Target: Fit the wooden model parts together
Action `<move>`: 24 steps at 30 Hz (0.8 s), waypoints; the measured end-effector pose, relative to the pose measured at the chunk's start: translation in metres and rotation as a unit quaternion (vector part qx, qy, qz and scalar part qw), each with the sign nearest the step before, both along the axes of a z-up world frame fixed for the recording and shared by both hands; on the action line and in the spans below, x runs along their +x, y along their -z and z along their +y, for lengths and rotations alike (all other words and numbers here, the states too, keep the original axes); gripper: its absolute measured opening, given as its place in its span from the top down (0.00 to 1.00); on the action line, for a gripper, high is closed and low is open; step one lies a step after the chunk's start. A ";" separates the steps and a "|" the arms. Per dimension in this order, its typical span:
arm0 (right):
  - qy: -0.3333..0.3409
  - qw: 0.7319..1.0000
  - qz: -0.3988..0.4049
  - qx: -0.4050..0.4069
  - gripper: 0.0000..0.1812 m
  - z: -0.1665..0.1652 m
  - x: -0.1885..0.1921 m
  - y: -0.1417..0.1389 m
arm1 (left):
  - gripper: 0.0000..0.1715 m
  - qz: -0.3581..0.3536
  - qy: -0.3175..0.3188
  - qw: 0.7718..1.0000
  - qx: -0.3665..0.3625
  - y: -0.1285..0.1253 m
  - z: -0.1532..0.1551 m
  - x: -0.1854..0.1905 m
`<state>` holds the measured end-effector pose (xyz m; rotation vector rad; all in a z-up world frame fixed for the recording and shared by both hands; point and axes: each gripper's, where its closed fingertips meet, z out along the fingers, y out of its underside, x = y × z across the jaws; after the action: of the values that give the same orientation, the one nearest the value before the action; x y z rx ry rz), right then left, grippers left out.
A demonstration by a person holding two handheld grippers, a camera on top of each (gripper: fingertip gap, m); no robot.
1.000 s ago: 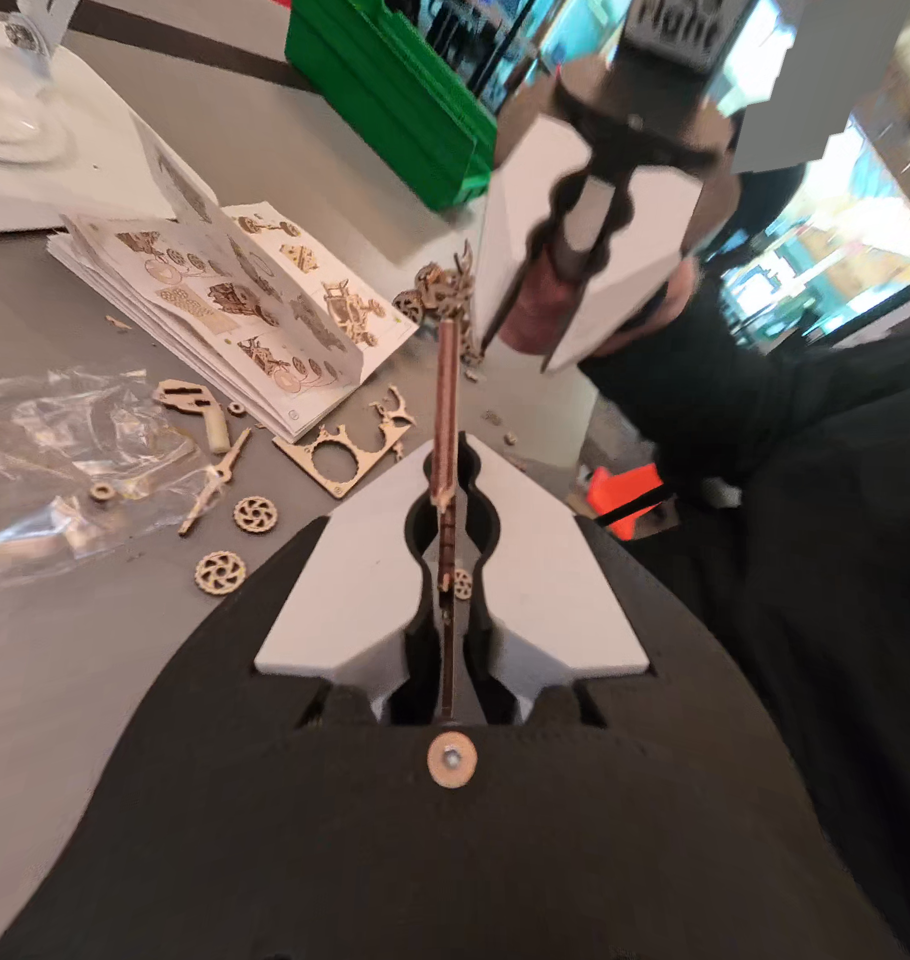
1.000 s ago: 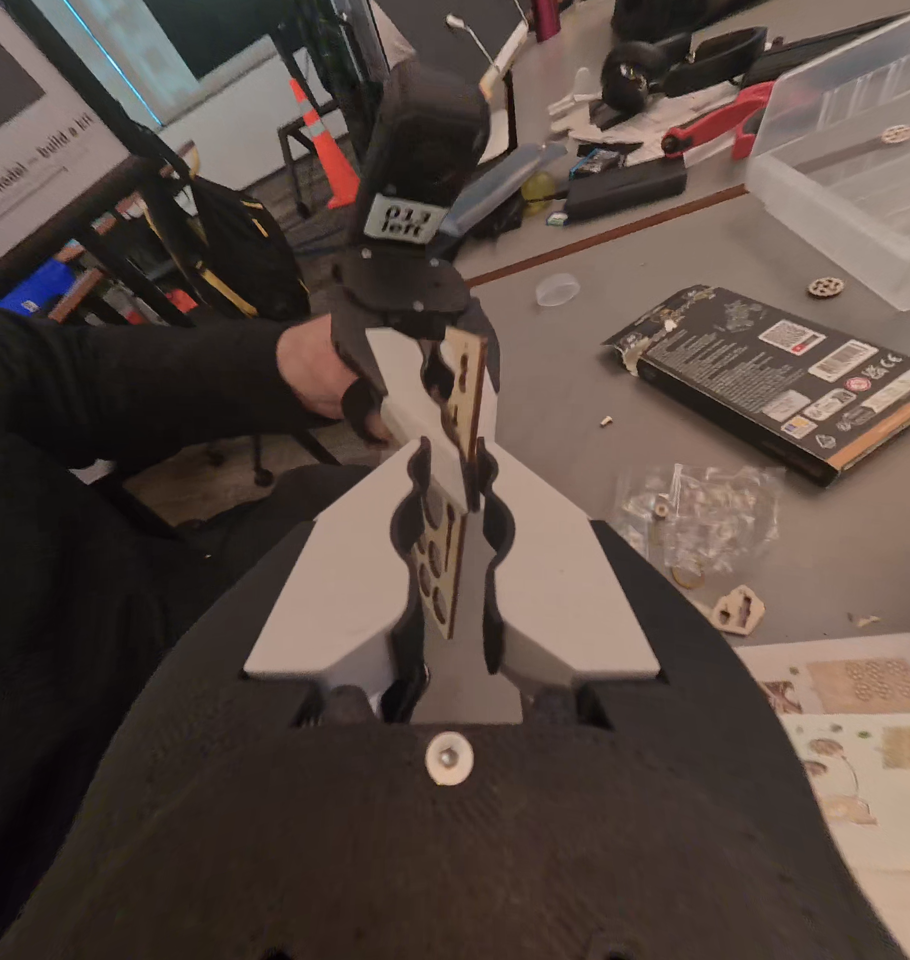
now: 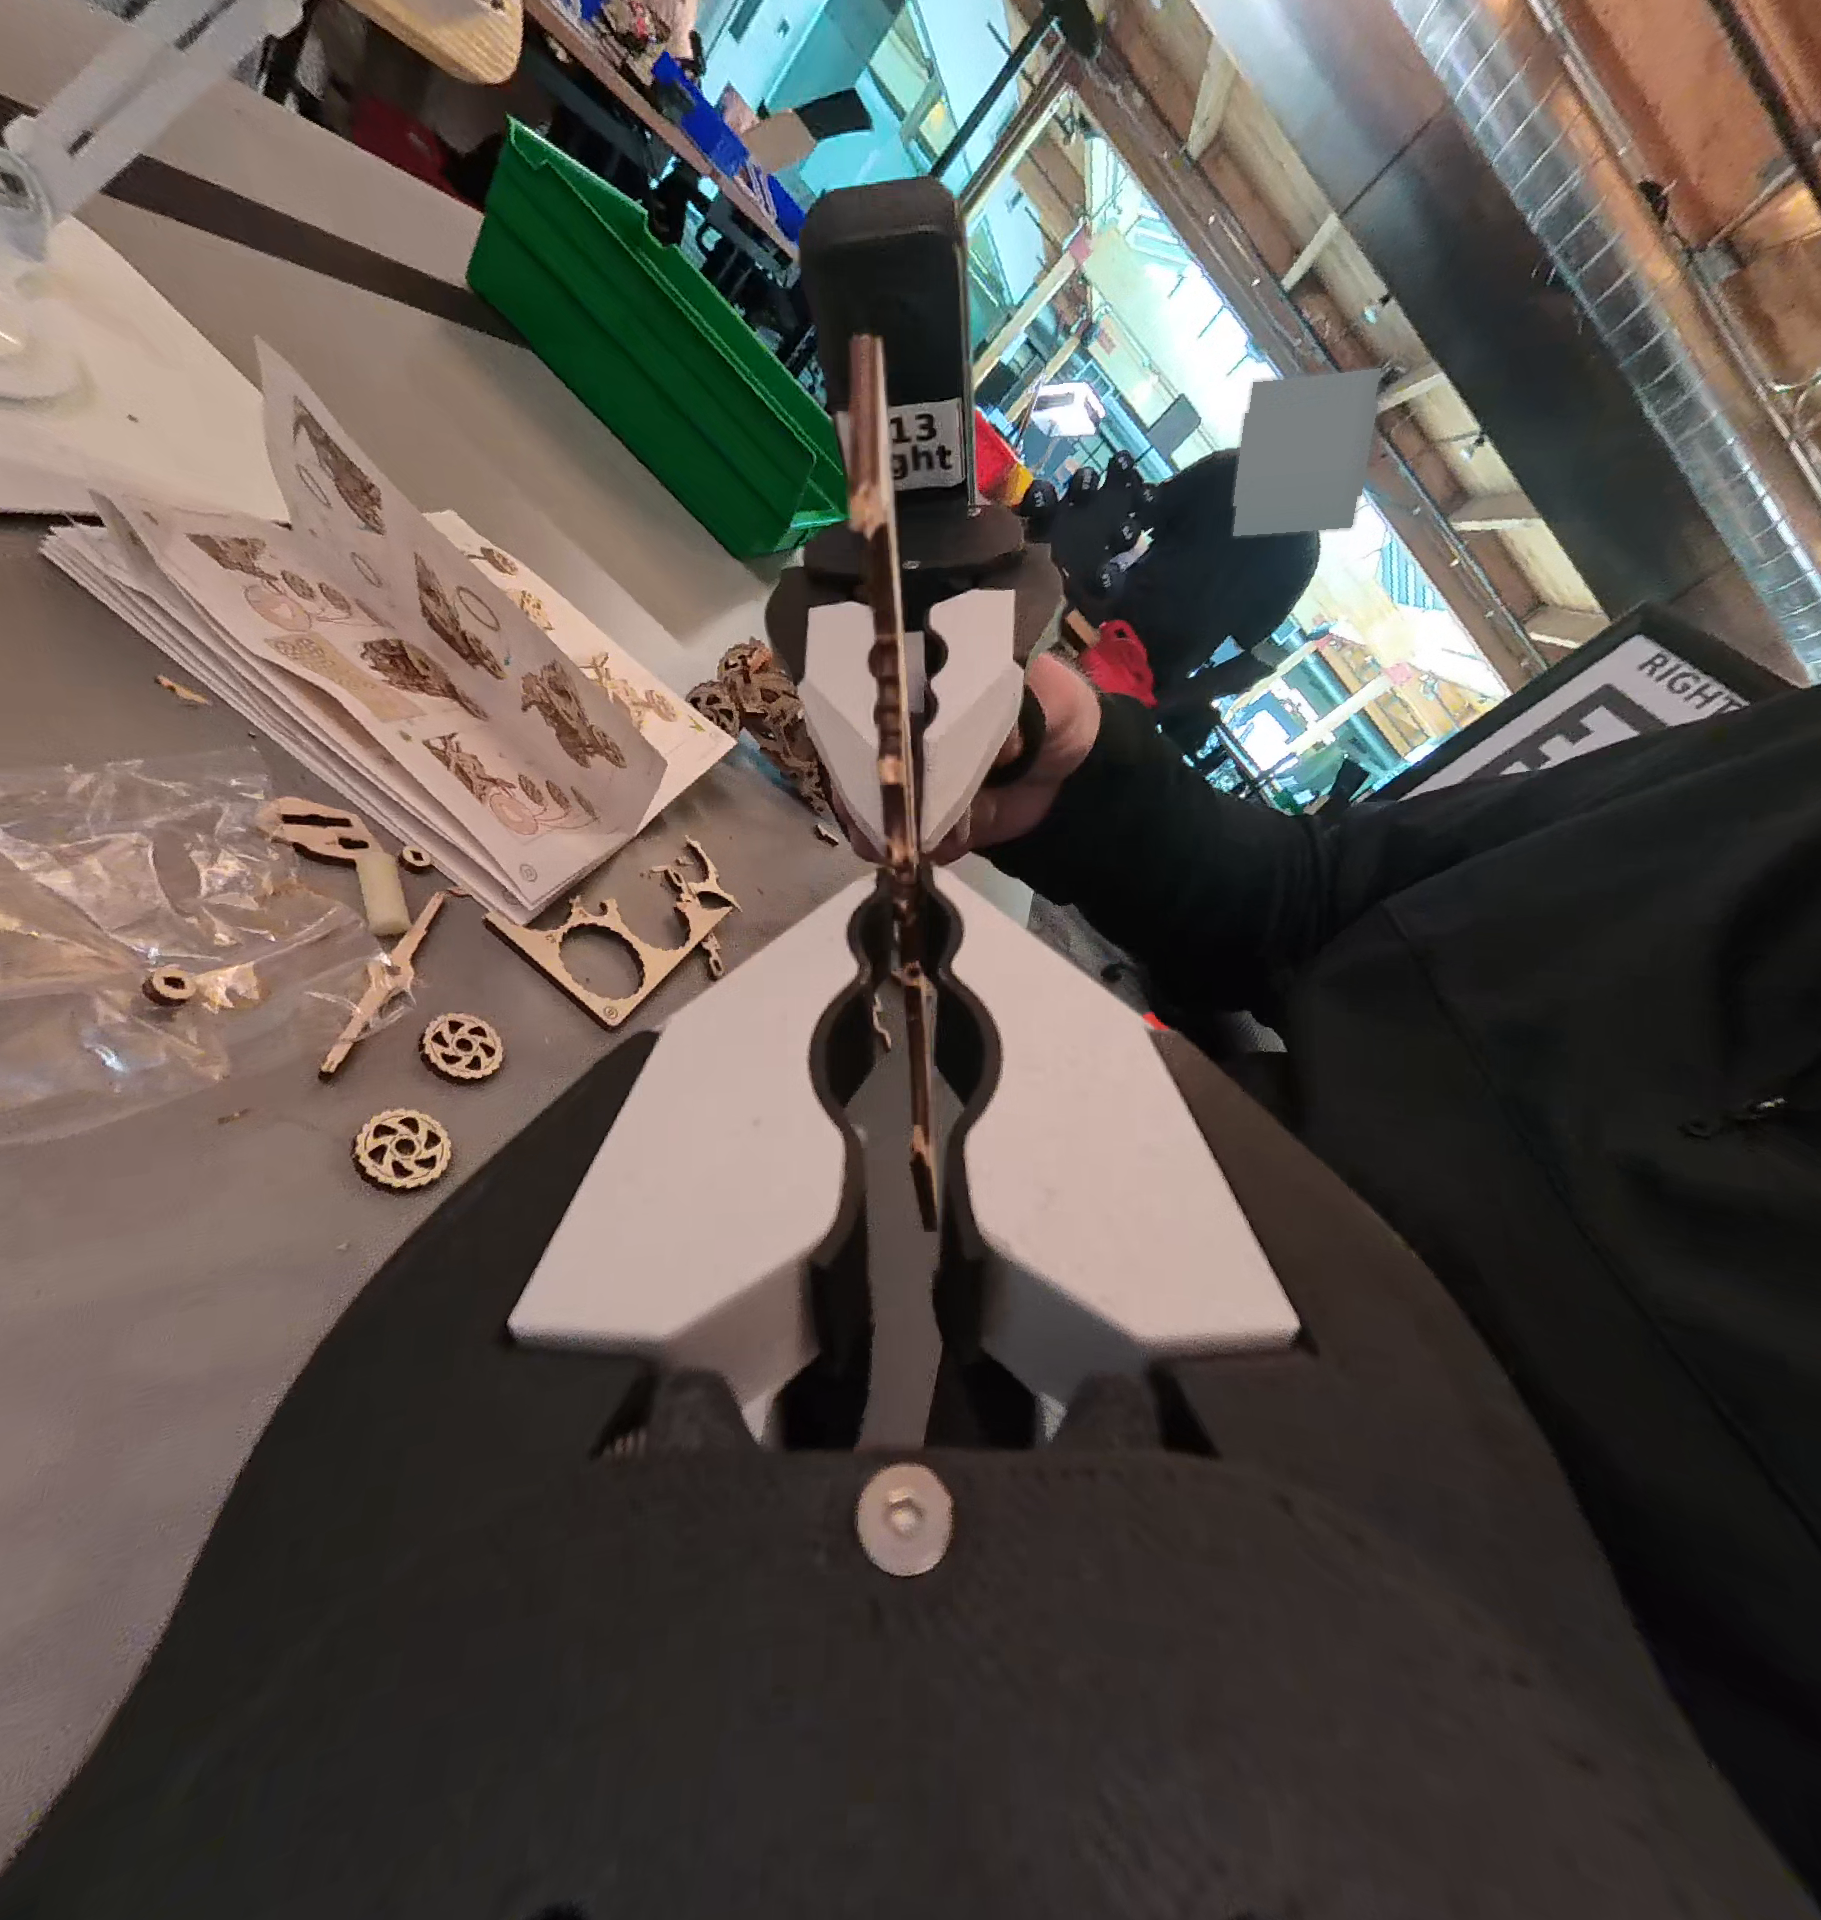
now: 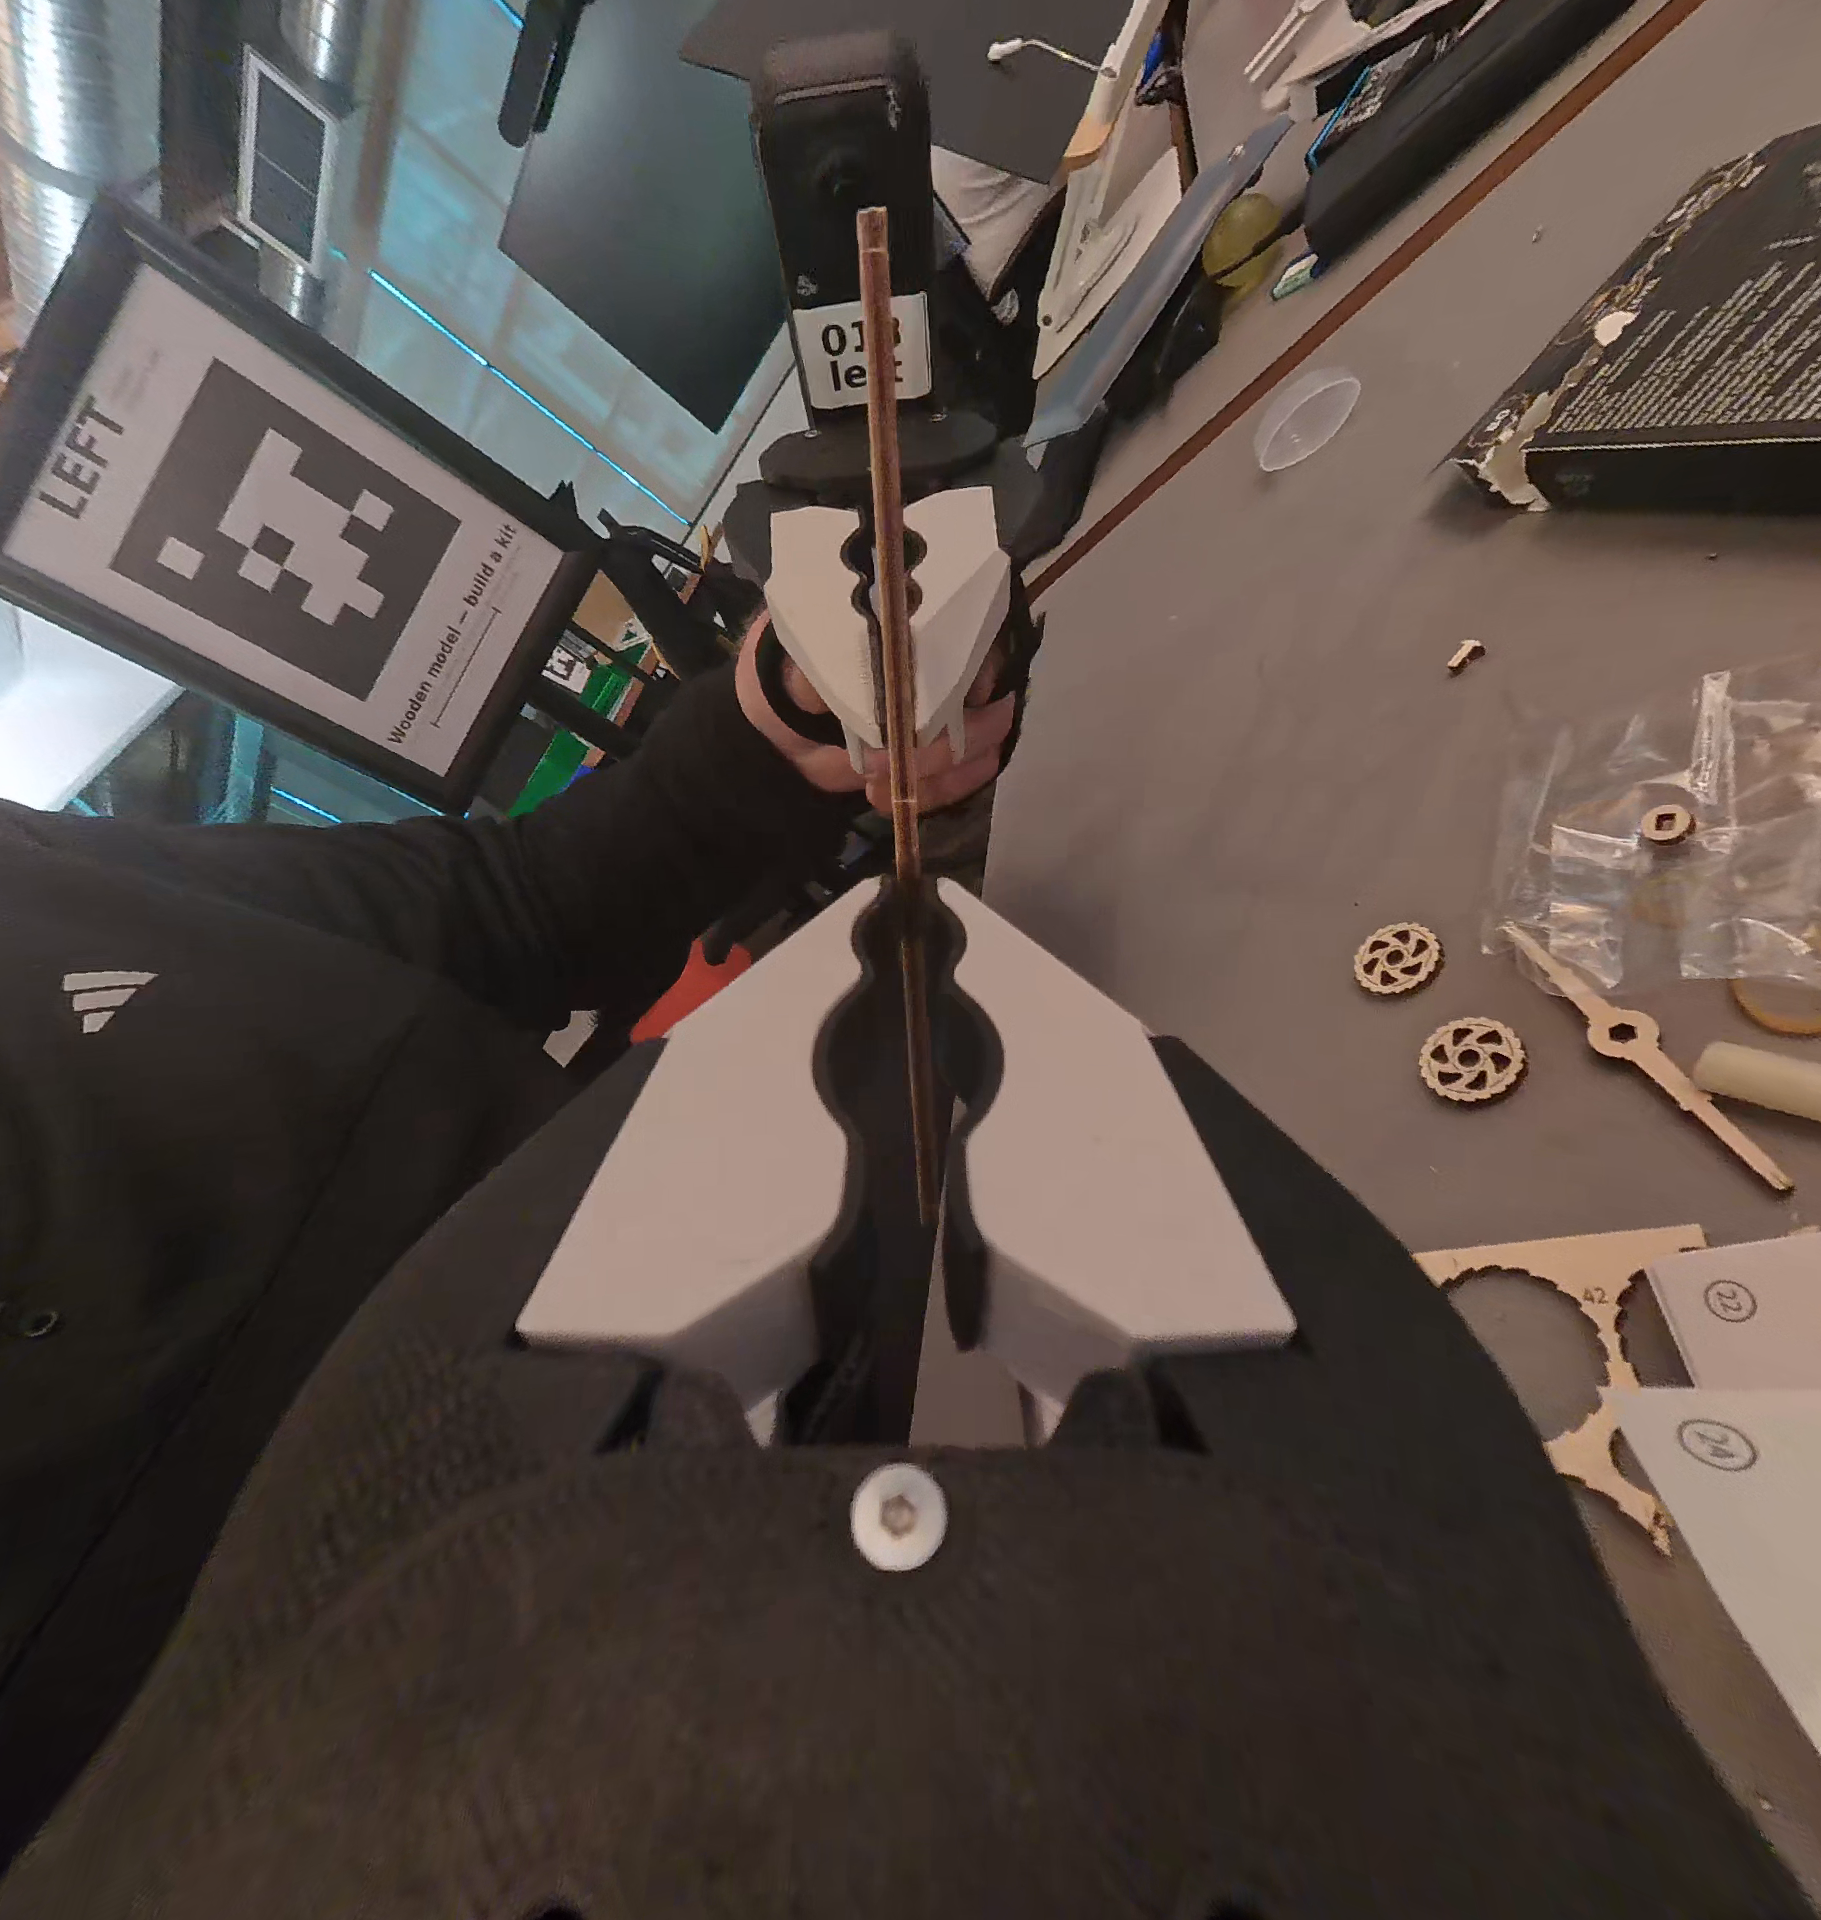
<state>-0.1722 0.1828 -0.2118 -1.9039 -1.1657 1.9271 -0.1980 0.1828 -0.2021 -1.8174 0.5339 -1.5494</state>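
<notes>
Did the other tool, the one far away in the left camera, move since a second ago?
Yes. The right tool has swung in line with the left tool, nearly tip to tip. Before, it sat up and to the right, away from the booklet.

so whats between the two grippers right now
Only thin wooden parts, seen edge-on, spanning the gap from the left gripper to the right gripper; both wrist views show it.

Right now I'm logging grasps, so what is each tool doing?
Left tool: shut on a thin wooden plate, seen edge-on.
Right tool: shut on a second thin wooden plate, also edge-on.
</notes>
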 end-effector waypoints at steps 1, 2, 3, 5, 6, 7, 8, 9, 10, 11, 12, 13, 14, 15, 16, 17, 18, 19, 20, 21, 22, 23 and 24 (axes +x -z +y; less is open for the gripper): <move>0.002 1.000 0.002 0.000 1.00 0.001 0.000 -0.001 | 1.00 -0.004 -0.005 1.000 -0.004 -0.001 0.002 -0.001; 0.008 1.000 0.001 0.003 1.00 0.003 -0.001 0.000 | 1.00 -0.004 -0.014 1.000 -0.006 0.000 0.004 -0.001; 0.016 1.000 -0.002 0.011 0.99 0.006 -0.002 0.001 | 1.00 -0.005 -0.022 1.000 -0.007 0.000 0.006 -0.002; 0.016 0.999 -0.009 0.032 0.95 0.005 -0.001 0.003 | 1.00 -0.019 -0.038 0.999 -0.013 -0.003 0.009 -0.003; 0.014 0.999 -0.019 0.042 0.92 0.004 -0.001 0.006 | 1.00 -0.028 -0.045 0.998 -0.017 -0.005 0.011 -0.004; 0.013 0.998 -0.028 0.052 0.90 0.003 -0.001 0.009 | 1.00 -0.032 -0.053 0.998 -0.019 -0.006 0.012 -0.004; 0.010 0.997 -0.035 0.063 0.89 0.000 -0.002 0.011 | 1.00 -0.034 -0.061 0.997 -0.020 -0.007 0.014 -0.005; 0.009 0.997 -0.041 0.072 0.88 -0.001 -0.004 0.013 | 1.00 -0.036 -0.068 0.997 -0.020 -0.007 0.015 -0.004; 0.011 0.996 -0.041 0.079 0.89 -0.002 -0.006 0.013 | 1.00 -0.034 -0.071 0.997 -0.022 -0.007 0.015 -0.002; 0.006 0.996 -0.039 0.085 0.94 -0.005 -0.008 0.013 | 1.00 -0.033 -0.075 0.996 -0.022 -0.006 0.016 0.000; 0.002 0.995 -0.044 0.094 0.98 -0.008 -0.009 0.014 | 1.00 -0.041 -0.072 0.996 -0.018 -0.009 0.014 0.002; 0.002 0.994 -0.047 0.104 0.99 -0.009 -0.011 0.015 | 0.99 -0.041 -0.069 0.997 -0.016 -0.009 0.013 0.004; 0.001 0.994 -0.038 0.101 1.00 -0.011 -0.012 0.014 | 0.99 -0.040 -0.068 0.997 -0.014 -0.010 0.012 0.002; 0.010 0.996 -0.020 0.085 0.99 -0.010 -0.013 0.008 | 0.97 -0.049 -0.062 0.997 -0.013 -0.012 0.011 -0.001; 0.028 0.997 0.000 0.069 1.00 -0.005 -0.013 0.001 | 0.91 -0.053 -0.059 0.997 -0.022 -0.010 0.010 -0.004; 0.039 0.998 0.018 0.051 1.00 -0.001 -0.012 -0.004 | 0.85 -0.055 -0.061 0.996 -0.027 -0.008 0.009 -0.008; 0.054 0.997 0.036 0.031 0.99 0.004 -0.011 -0.009 | 0.84 -0.066 -0.060 0.996 -0.024 -0.009 0.006 -0.010; 0.066 0.996 0.053 0.015 1.00 0.009 -0.010 -0.013 | 0.83 -0.074 -0.053 0.995 -0.027 -0.008 0.002 -0.009; 0.068 0.995 0.069 0.001 0.99 0.009 -0.009 -0.017 | 0.83 -0.073 -0.040 0.996 -0.031 -0.007 -0.003 -0.004; 0.062 0.995 0.073 -0.009 0.99 0.008 -0.010 -0.017 | 0.85 -0.068 -0.031 0.997 -0.029 -0.005 -0.005 0.003; 0.062 0.995 0.075 -0.013 0.99 0.007 -0.011 -0.017 | 0.90 -0.061 -0.024 0.998 -0.020 -0.005 -0.008 0.010; 0.060 0.995 0.081 -0.018 0.99 0.005 -0.013 -0.018 | 0.95 -0.052 -0.016 0.998 -0.014 -0.003 -0.009 0.017; 0.064 0.994 0.083 -0.018 0.99 0.005 -0.014 -0.019 | 1.00 -0.035 -0.020 0.999 -0.012 0.001 -0.008 0.022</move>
<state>-0.1864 0.1876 -0.1928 -1.7487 -0.9450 2.0049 -0.1765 0.1746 -0.2029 -1.7732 0.4450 -1.5922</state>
